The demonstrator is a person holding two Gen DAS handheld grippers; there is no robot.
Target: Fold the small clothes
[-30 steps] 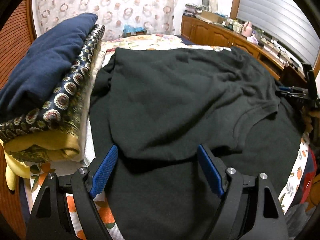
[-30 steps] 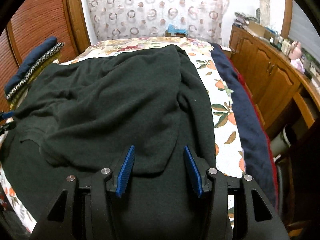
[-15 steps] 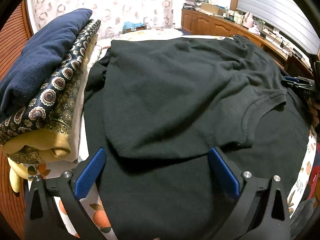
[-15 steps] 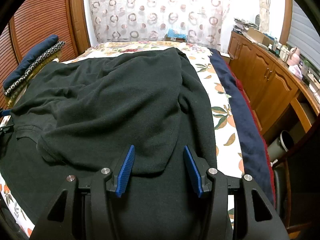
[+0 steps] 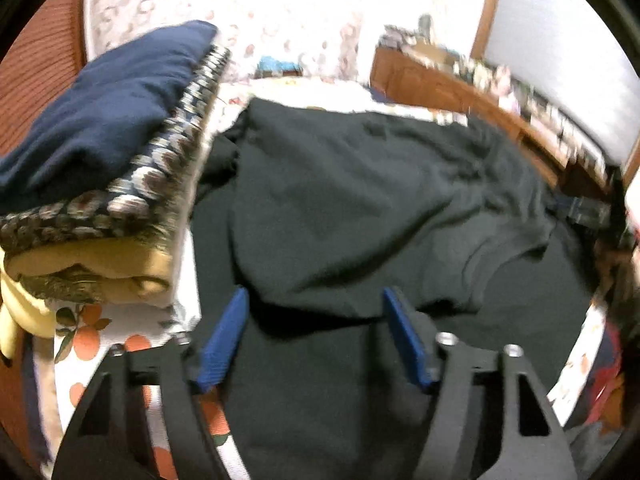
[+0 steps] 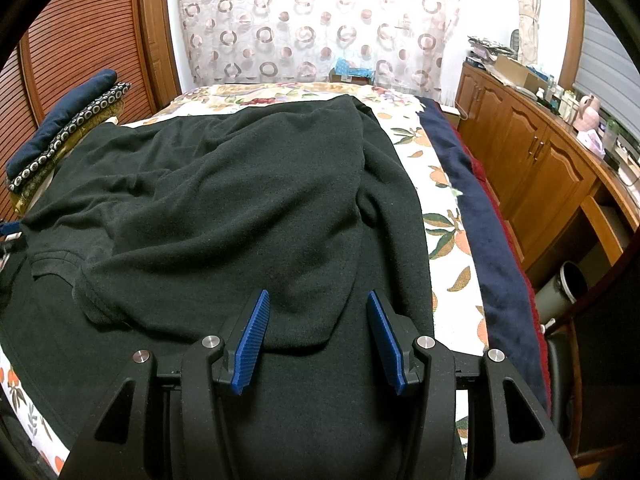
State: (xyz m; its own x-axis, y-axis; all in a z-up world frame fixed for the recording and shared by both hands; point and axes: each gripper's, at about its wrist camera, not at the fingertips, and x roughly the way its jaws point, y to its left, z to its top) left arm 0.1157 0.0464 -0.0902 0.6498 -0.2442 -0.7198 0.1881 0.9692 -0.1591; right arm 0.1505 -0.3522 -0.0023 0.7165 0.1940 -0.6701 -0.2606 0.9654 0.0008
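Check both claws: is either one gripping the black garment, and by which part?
Nothing is held. The left claw and right claw are both open, their blue pads apart above the black garment; the left has just been closing.

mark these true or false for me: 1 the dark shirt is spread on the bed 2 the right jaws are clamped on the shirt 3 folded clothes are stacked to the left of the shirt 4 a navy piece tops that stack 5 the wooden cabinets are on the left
1. True: the dark shirt lies across the floral bed cover, partly folded over.
2. False: the right gripper has its jaws apart, pressing nothing.
3. True: the stack of folded clothes sits left of the shirt.
4. True: a navy piece lies on top.
5. False: the wooden cabinets line the right side.
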